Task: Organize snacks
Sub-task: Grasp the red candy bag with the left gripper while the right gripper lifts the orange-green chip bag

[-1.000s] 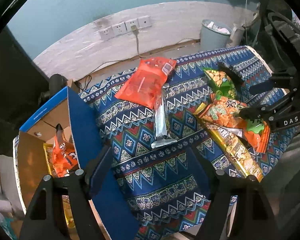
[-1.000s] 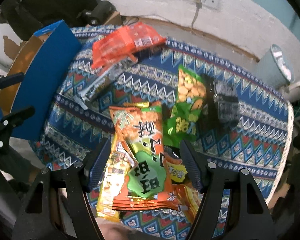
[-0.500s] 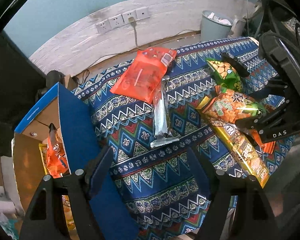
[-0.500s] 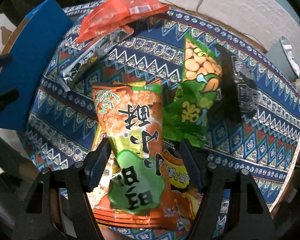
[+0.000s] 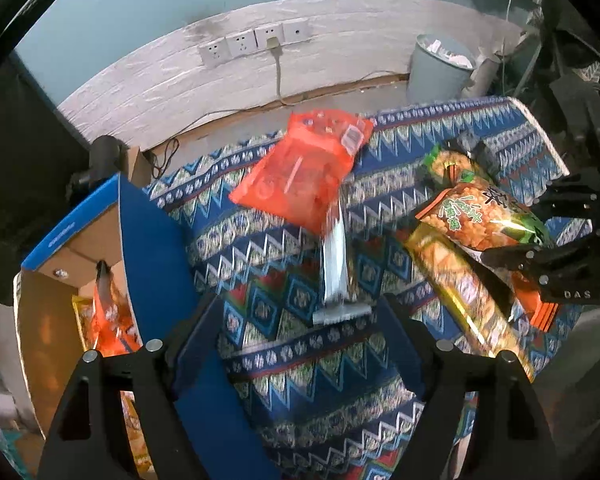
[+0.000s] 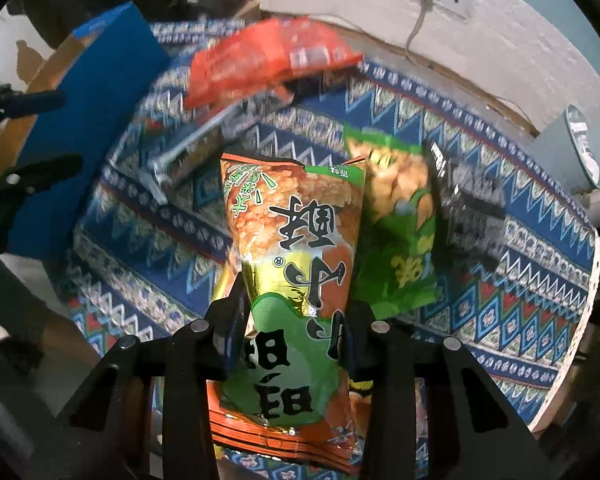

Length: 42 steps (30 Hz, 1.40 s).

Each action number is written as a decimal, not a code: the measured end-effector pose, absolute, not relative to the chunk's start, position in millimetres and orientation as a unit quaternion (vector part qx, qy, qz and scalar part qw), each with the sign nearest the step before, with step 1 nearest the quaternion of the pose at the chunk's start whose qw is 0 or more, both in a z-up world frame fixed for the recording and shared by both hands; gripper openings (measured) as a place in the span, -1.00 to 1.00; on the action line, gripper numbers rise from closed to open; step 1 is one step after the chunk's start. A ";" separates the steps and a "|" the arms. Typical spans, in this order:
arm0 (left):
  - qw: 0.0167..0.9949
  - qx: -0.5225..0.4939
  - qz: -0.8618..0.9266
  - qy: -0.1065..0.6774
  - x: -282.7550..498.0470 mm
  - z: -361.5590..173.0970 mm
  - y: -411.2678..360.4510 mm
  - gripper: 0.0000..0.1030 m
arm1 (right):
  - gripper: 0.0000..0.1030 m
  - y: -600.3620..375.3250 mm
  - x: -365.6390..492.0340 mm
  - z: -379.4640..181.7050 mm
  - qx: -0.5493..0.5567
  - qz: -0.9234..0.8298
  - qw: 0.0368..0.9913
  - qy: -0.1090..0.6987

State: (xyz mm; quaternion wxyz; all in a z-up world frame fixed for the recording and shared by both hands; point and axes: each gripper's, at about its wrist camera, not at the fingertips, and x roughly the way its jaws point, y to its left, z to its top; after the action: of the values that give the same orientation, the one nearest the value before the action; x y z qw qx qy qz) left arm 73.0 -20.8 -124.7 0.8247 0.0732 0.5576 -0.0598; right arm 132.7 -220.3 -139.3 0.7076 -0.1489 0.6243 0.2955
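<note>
Snack bag [image 6: 296, 264], clamped low by the right gripper [image 6: 292, 344], may sag and slip when lifted; left gripper [image 5: 300, 344] apart, empty

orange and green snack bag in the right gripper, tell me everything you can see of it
The orange and green snack bag is a glossy foil pouch with big black Chinese characters, printed rice crackers on its far end and a ribbed orange seal at its near end. The right gripper, whose jaws have just been closing, pinches it across its green middle, creasing the film. It lies over other snack packets on the patterned tablecloth, its right edge overlapping a green peanut bag.
</note>
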 end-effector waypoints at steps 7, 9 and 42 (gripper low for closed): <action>0.830 0.100 -0.065 0.545 111.3 -114.6 -24.6 0.72 | -0.27 -230.2 160.5 -121.4 -0.129 0.284 0.728 0.610; 0.828 0.102 -0.075 0.546 121.1 -115.8 -27.1 0.72 | -0.27 -235.4 169.1 -119.0 -0.120 0.279 0.733 0.608; 0.770 0.133 -0.185 0.597 232.5 -200.1 -57.0 0.82 | -0.27 -278.8 236.3 -126.1 -0.072 0.217 0.763 0.605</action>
State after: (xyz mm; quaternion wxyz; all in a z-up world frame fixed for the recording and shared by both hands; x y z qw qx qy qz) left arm 232.5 -57.0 -200.1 0.7695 0.1333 0.5966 -0.1847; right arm 236.3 -278.8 -126.1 0.7628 -0.0725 0.6046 0.2173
